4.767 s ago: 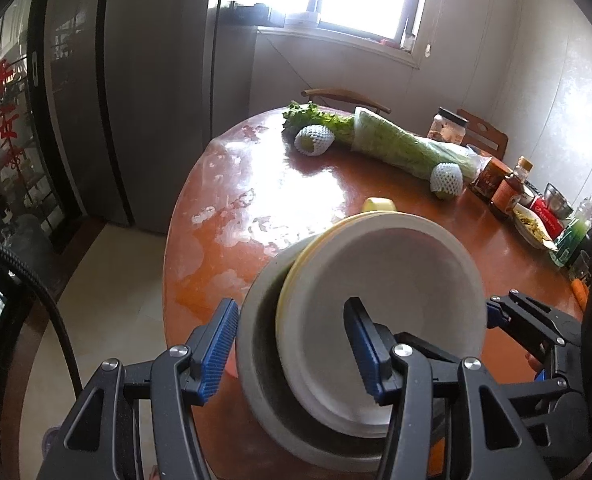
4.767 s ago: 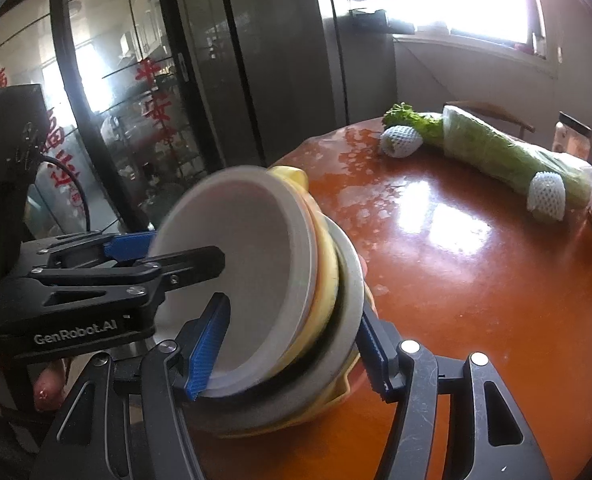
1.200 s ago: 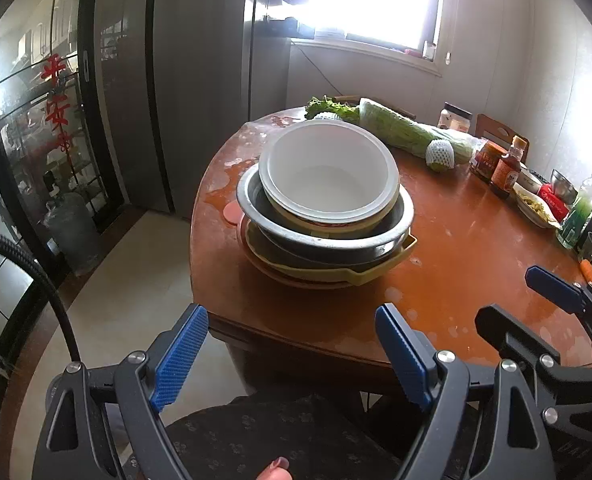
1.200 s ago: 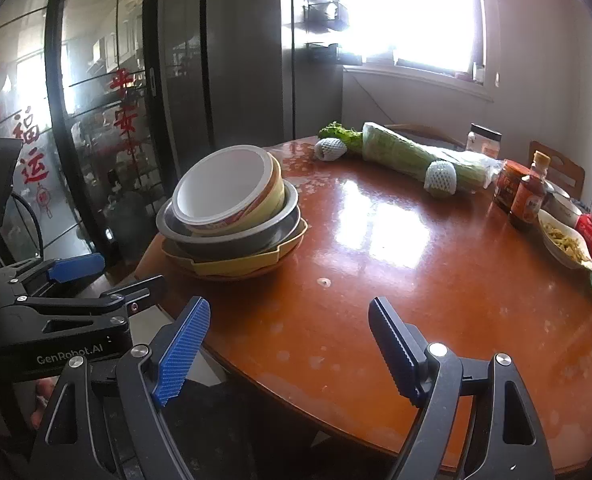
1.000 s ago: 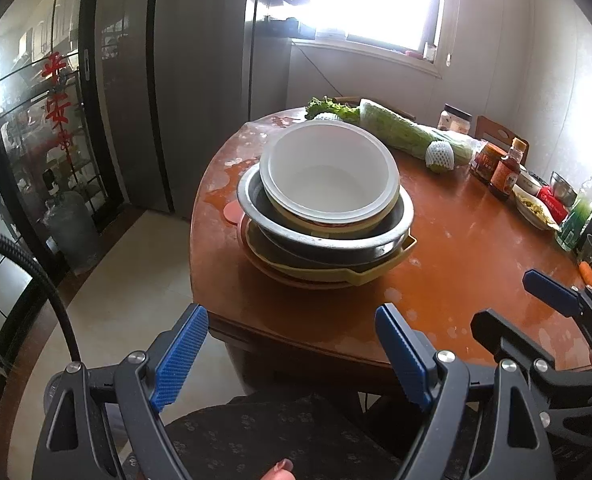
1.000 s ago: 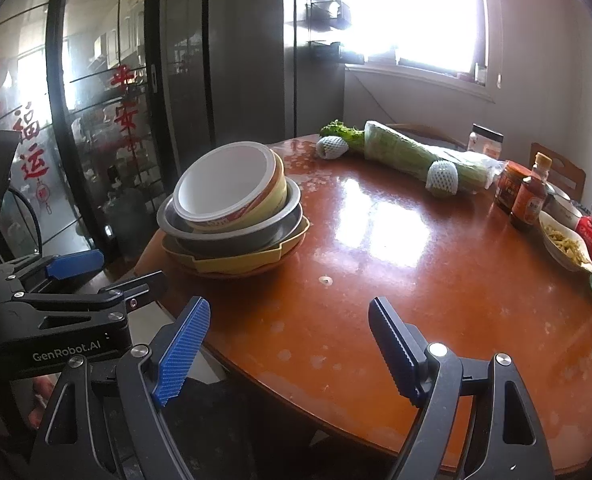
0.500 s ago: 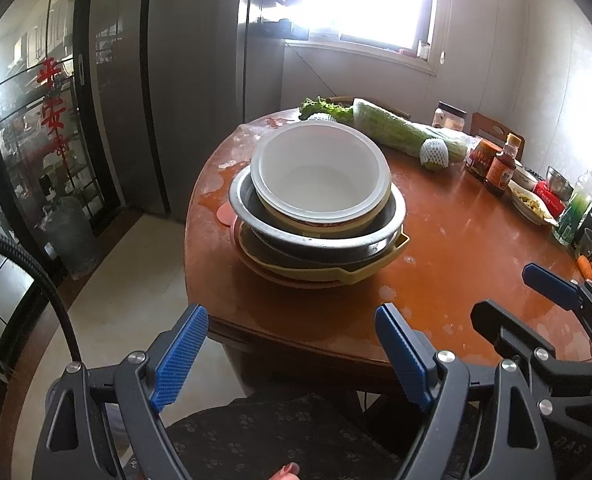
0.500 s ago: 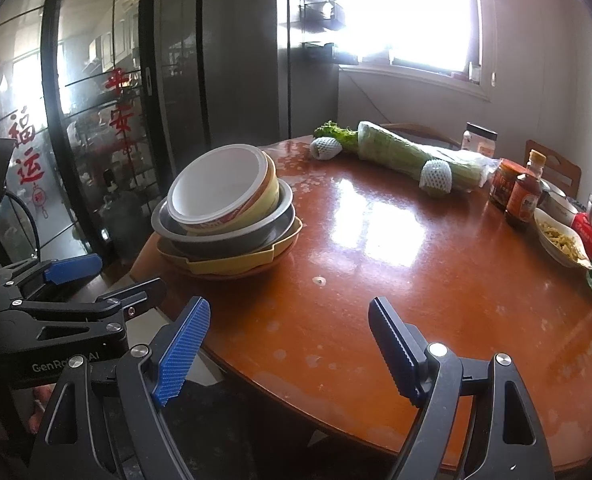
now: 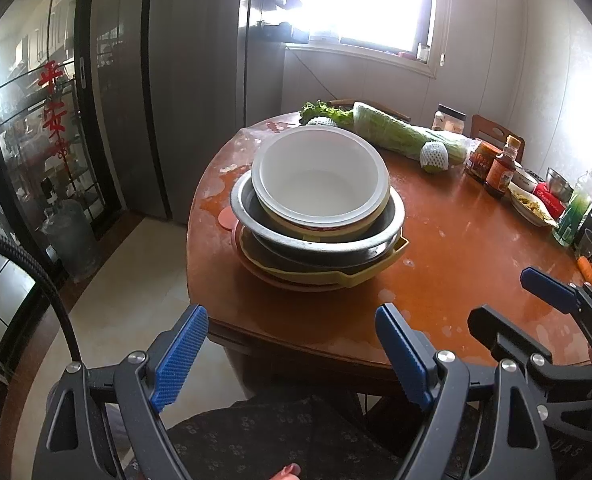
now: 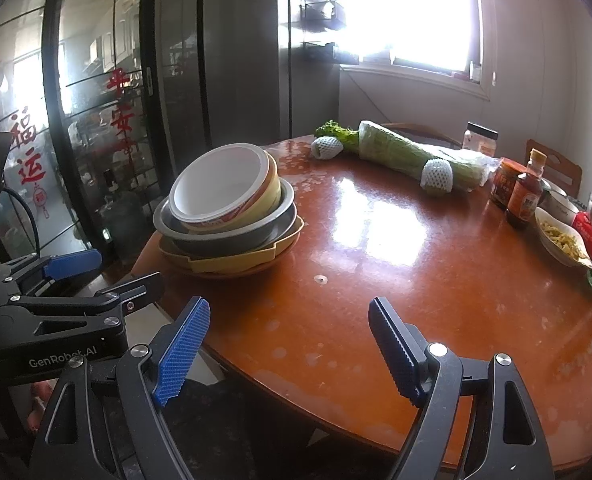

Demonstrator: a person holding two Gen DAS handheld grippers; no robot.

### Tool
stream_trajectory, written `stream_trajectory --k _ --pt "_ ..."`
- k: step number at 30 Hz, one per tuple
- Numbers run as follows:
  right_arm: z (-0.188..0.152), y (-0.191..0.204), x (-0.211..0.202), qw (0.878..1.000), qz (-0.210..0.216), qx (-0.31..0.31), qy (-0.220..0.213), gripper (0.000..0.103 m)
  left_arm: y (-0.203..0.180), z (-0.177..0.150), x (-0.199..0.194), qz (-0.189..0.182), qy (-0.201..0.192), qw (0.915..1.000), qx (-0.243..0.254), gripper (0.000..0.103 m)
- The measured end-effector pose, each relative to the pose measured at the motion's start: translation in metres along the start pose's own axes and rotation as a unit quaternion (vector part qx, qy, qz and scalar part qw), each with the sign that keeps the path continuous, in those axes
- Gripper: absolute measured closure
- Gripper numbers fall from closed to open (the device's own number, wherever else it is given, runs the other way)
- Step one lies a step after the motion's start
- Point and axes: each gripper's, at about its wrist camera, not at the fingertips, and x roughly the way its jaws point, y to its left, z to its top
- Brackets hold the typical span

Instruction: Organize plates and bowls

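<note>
The stack of bowls [image 10: 227,216] stands at the near left edge of the round table [image 10: 376,280]. To its right the tabletop lies bare, giving open passage. Behind the stack, a wrapped cabbage [image 10: 408,152] lies across the far edge. Well right of the stack, sauce bottles [image 10: 526,194] and a food dish [image 10: 562,240] crowd the rim.

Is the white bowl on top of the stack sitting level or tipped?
Tipped. The white bowl leans toward the table edge inside the metal bowl, its rim slanted.
</note>
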Motion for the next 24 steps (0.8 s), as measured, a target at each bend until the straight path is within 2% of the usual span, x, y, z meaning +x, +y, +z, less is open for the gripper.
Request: stream_trajectory --k 24 --pt "-0.0006 -0.0008 0.0000 1.000 0.000 0.001 -0.001 0.020 0.0011 -0.0018 0.0023 0.002 0.000 1.0000 0.000 0.018"
